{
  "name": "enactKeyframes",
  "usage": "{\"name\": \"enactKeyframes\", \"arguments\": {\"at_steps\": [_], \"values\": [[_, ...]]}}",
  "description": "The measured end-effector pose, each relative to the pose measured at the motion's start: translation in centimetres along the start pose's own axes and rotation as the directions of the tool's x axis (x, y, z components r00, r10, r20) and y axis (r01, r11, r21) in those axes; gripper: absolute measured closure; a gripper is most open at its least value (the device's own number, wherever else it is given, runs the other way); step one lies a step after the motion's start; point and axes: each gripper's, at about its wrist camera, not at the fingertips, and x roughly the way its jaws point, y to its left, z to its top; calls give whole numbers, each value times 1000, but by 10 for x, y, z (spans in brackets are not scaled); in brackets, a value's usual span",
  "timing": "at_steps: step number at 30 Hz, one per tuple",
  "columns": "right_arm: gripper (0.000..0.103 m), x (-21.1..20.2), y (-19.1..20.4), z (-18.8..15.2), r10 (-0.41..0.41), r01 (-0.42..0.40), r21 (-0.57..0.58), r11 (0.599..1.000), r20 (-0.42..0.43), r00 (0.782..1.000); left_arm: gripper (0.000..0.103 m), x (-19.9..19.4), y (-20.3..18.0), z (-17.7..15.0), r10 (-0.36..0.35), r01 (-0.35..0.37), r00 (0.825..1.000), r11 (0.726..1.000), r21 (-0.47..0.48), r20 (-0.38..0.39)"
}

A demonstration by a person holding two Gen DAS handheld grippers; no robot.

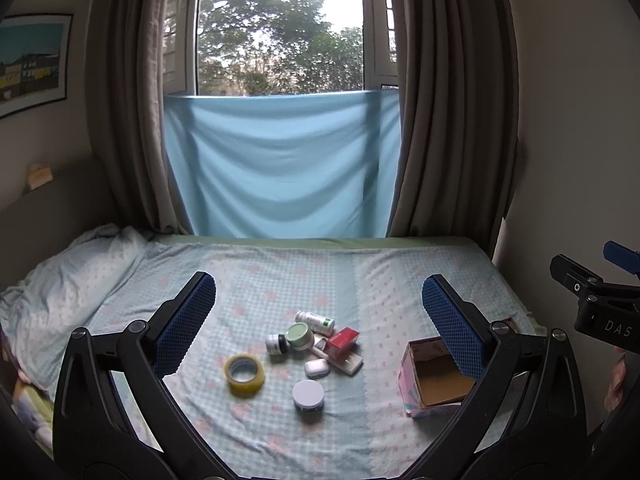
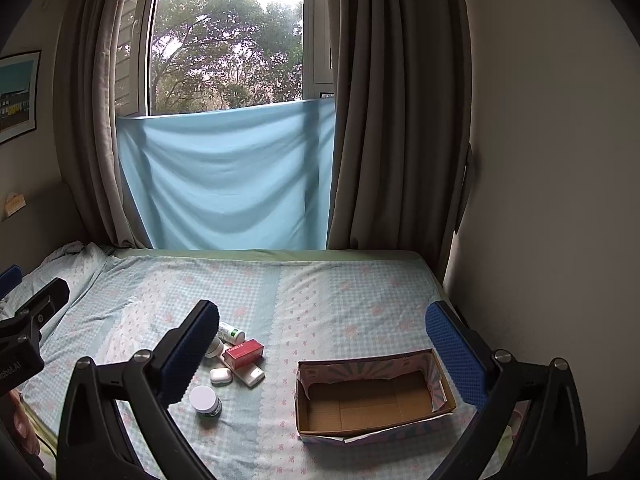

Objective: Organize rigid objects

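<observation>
Bed (image 1: 280, 280): small items are lying clustered left of the open cardboard box (image 2: 372, 396). Tape roll (image 1: 245, 374), white-lidded jar (image 1: 308, 395), earbud case (image 1: 317, 368), red carton (image 1: 341, 342), green-lidded jar (image 1: 300, 335), bottle (image 1: 316, 322). Left gripper (image 1: 320, 328) and right gripper (image 2: 320, 356) are hovering, jaws spread wide, holding nothing.

The bed (image 2: 320, 292) is covered in matt woven cloth, the box (image 2: 372, 400) is plain brown cardboard inside with printed paper outside, the tape roll (image 1: 245, 374) is glossy plastic, and the fingers (image 1: 452, 324) carry rough, dimpled blue pads.
</observation>
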Motion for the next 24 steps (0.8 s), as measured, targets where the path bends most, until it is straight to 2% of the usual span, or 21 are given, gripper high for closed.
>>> {"name": "enactKeyframes", "arguments": {"at_steps": [24], "values": [[0,-2,3,-1,6,-6,10,1000,9,1000,1,0,3,-3,-9,9,1000,1000,-3,-5]]}}
